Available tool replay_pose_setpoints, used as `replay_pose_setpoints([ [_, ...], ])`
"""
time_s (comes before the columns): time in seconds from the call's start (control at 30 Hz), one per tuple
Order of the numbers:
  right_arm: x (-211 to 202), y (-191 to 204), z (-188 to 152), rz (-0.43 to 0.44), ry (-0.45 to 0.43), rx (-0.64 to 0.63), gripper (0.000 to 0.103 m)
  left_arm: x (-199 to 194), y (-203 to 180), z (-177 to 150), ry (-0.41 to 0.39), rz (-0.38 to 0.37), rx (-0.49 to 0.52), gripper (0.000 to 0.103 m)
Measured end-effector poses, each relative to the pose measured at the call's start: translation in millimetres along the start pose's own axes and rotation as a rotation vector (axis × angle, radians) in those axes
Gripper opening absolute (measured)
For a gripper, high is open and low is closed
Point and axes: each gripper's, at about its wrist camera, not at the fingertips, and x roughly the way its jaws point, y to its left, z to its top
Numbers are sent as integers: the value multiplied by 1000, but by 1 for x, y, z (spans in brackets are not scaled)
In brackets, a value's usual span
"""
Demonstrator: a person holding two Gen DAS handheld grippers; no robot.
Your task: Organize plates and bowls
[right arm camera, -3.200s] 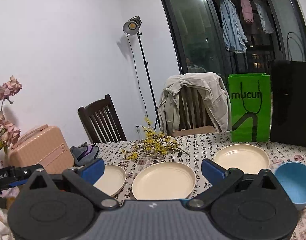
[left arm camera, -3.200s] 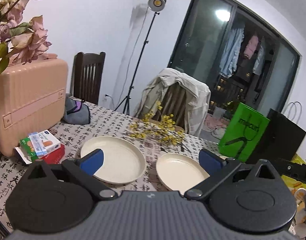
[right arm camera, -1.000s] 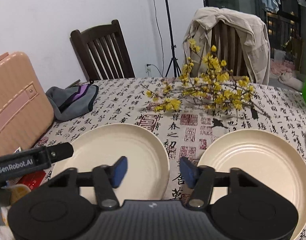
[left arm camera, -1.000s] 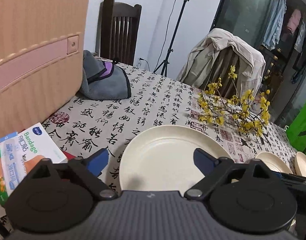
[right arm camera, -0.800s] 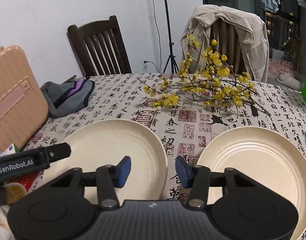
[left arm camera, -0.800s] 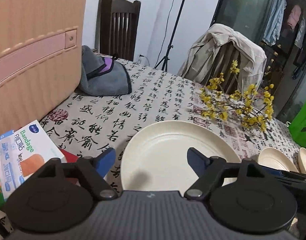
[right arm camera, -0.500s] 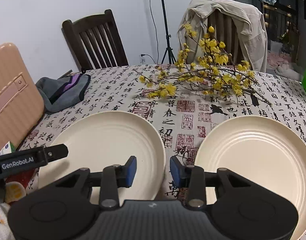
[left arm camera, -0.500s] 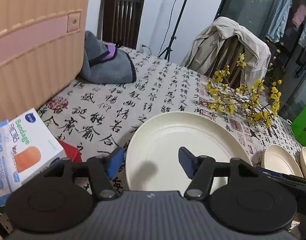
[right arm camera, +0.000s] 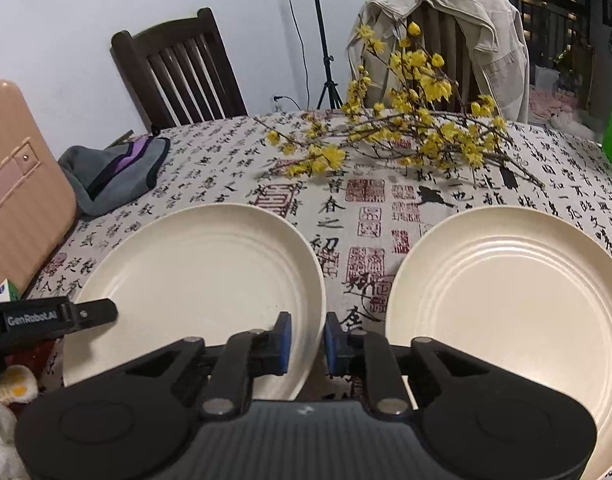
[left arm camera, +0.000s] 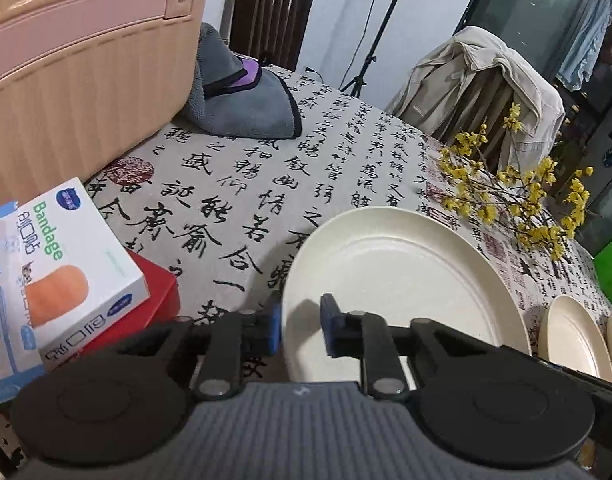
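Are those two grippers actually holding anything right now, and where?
Yes: both hold the same cream plate. The left gripper has just closed on its left rim, the right gripper on its right rim.

On your tabletop (right arm camera: 234, 152) two plates lie side by side, apart: the left plate (right arm camera: 202, 280) and the right plate (right arm camera: 506, 292). Your right gripper (right arm camera: 308, 342) straddles the left plate's right rim, one finger over the plate, the other outside it. Your left gripper (left arm camera: 302, 330) straddles the same plate's left rim. Behind both plates lies a flower branch (right arm camera: 406, 132). Left of the left plate stands a suitcase (left arm camera: 86, 68), with a cloth (left arm camera: 242, 100) behind it and a bandage box (left arm camera: 62, 264) before it. Two chairs (right arm camera: 178, 72) stand behind the tabletop, the right one with a jacket (right arm camera: 438, 20) on it.
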Motion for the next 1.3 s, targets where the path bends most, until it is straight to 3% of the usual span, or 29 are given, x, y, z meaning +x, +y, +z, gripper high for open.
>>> replay_pose_setpoints([
  [0.3,1,0,-3,-4,-24,-25,15,0,-1,-1,-14,12,-5,15],
  [0.47,0,9,-5,-35,-42,-104,16,0,-7,-4,-33,43,30,15],
  [1.07,-12,14,-5,-38,-103,-107,13,-5,-15,-5,-60,97,72,16],
  [1.3,-21,14,-5,-32,-125,-101,13,-13,-12,-2,-70,70,54,16],
])
